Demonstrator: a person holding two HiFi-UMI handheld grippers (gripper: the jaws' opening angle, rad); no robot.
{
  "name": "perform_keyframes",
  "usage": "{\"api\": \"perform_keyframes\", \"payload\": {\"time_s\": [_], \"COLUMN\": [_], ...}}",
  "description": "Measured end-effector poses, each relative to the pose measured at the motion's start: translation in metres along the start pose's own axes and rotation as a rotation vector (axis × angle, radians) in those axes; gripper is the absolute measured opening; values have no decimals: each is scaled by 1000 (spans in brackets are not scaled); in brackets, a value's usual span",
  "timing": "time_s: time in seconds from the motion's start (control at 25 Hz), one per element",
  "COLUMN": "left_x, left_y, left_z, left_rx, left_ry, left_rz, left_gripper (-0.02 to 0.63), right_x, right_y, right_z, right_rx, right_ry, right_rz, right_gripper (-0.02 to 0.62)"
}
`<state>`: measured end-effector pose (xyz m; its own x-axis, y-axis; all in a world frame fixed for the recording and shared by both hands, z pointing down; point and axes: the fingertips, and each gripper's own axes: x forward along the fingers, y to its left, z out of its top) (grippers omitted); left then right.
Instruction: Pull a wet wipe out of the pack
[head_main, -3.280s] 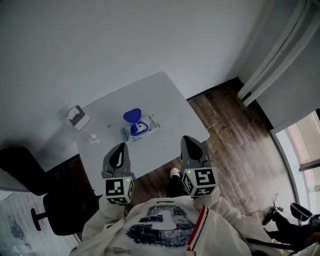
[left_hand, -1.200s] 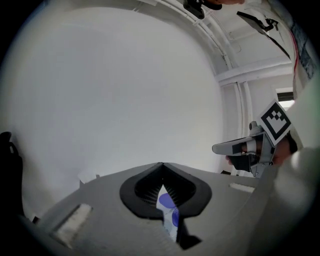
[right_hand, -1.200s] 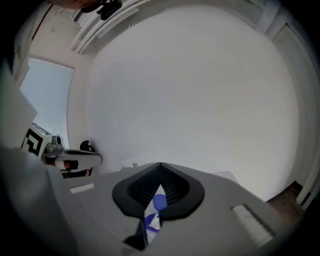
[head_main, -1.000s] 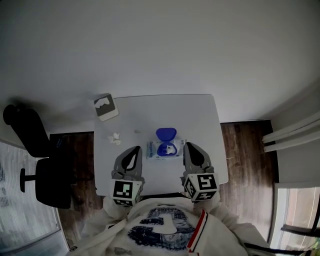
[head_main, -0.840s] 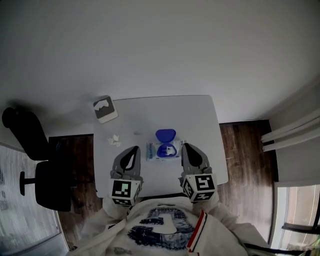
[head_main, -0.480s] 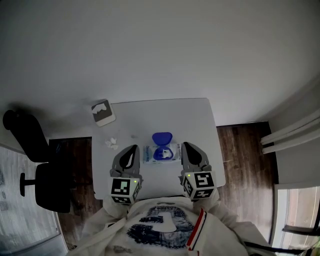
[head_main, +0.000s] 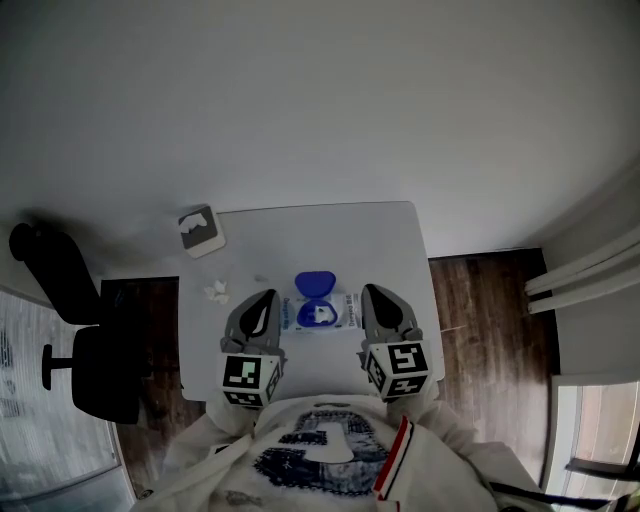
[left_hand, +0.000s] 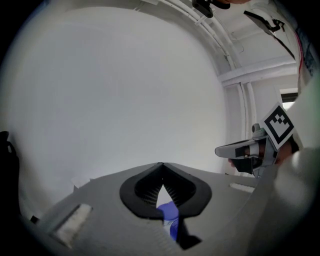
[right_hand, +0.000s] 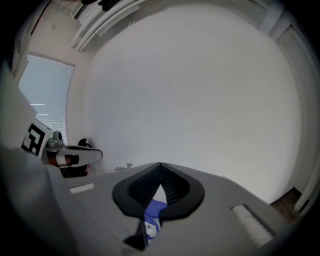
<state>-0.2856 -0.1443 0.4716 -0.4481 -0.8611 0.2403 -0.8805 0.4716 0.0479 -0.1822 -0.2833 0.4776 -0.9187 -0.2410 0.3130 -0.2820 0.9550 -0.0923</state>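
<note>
The wet wipe pack (head_main: 335, 313) lies on the white table (head_main: 390, 250) with its blue lid (head_main: 315, 284) flipped open toward the far side. My left gripper (head_main: 265, 296) hovers just left of the pack and my right gripper (head_main: 370, 291) just right of it, both near the table's front edge. Neither touches the pack. In the left gripper view my left gripper (left_hand: 161, 165) has its jaws meeting at the tips, with the blue lid (left_hand: 170, 215) showing through the gap behind. In the right gripper view my right gripper (right_hand: 161, 164) is shut the same way, empty, with the pack (right_hand: 151, 220) below it.
A small grey and white box (head_main: 200, 230) sits at the table's back left corner. A crumpled white scrap (head_main: 216, 292) lies left of the pack. A black office chair (head_main: 70, 340) stands left of the table, with wooden floor (head_main: 480, 320) to the right.
Both grippers have moved forward over the table, so the pack now lies between them instead of ahead of them. Their jaws stayed shut.
</note>
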Motion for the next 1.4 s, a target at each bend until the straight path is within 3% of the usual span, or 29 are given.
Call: {"api": "perform_keyframes", "payload": {"time_s": [0.12, 0.24, 0.32, 0.72, 0.92, 1.2, 1.4], "left_x": [3, 5, 5, 0, -7, -22, -33], "left_y": [-3, -6, -7, -5, -2, 7, 17], "left_z": [1, 0, -1, -8, -9, -13, -12], "left_rx": [1, 6, 8, 0, -4, 8, 14], "left_ry": [4, 11, 15, 30, 37, 58, 64], "left_rz": [9, 19, 27, 82, 118, 181, 235], "left_gripper": [3, 3, 3, 3, 3, 3, 3], "right_x": [4, 11, 15, 26, 36, 46, 50], "right_y": [-1, -1, 1, 26, 34, 58, 72], "right_z": [-3, -20, -35, -88, -109, -148, -174], "right_rx": [-10, -38, -48, -132, -157, -276, -361], "right_ry": [18, 101, 174, 401, 463, 576, 619], "right_rz": [22, 41, 73, 262, 323, 466, 551], "right_gripper": [6, 7, 86, 235, 332, 459, 511]}}
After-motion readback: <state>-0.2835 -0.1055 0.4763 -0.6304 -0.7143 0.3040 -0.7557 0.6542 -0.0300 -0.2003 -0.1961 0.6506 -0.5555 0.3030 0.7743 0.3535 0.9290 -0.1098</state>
